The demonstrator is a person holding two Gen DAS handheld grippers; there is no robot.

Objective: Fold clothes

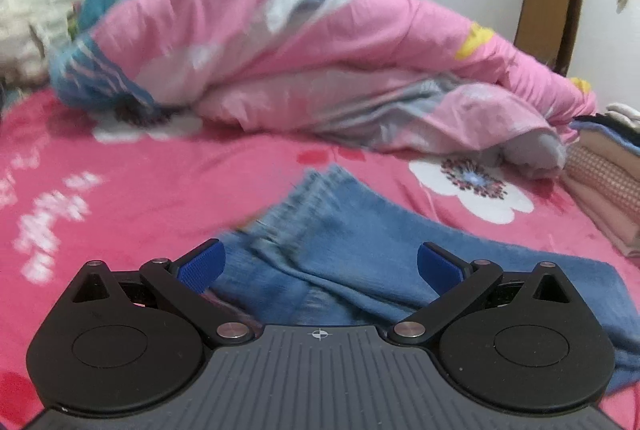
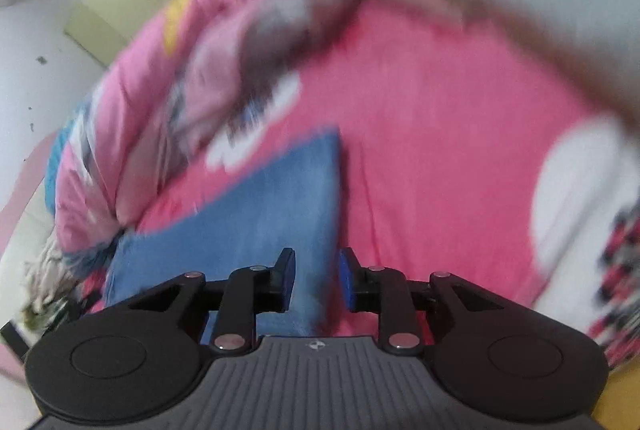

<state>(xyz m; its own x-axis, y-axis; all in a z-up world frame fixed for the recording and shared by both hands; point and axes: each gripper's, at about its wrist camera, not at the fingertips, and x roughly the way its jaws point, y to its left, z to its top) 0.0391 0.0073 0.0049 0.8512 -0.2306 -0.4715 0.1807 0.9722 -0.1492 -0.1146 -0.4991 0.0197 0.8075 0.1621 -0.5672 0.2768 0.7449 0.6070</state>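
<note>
The left gripper (image 1: 320, 266) stands spread wide over rumpled jeans (image 1: 360, 250) on the near part of the pink bedsheet (image 1: 140, 189); the right gripper (image 2: 317, 278) is narrowed, with denim seemingly in the gap, grip uncertain. Judged mid-fold; next, the left must pinch an edge, the quilt (image 1: 300, 49) lying far behind.

Bare pink bedsheet (image 1: 140, 189) left of jeans (image 1: 360, 230); heaped quilt (image 1: 320, 41) behind.

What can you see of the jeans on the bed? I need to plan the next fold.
The jeans are blue denim, faded in places, lying rumpled and partly folded on the pink flowered bedsheet. A stitched hem edge points toward the heaped quilt without touching it. In the right wrist view they form a flat panel with one sharp corner.
</note>
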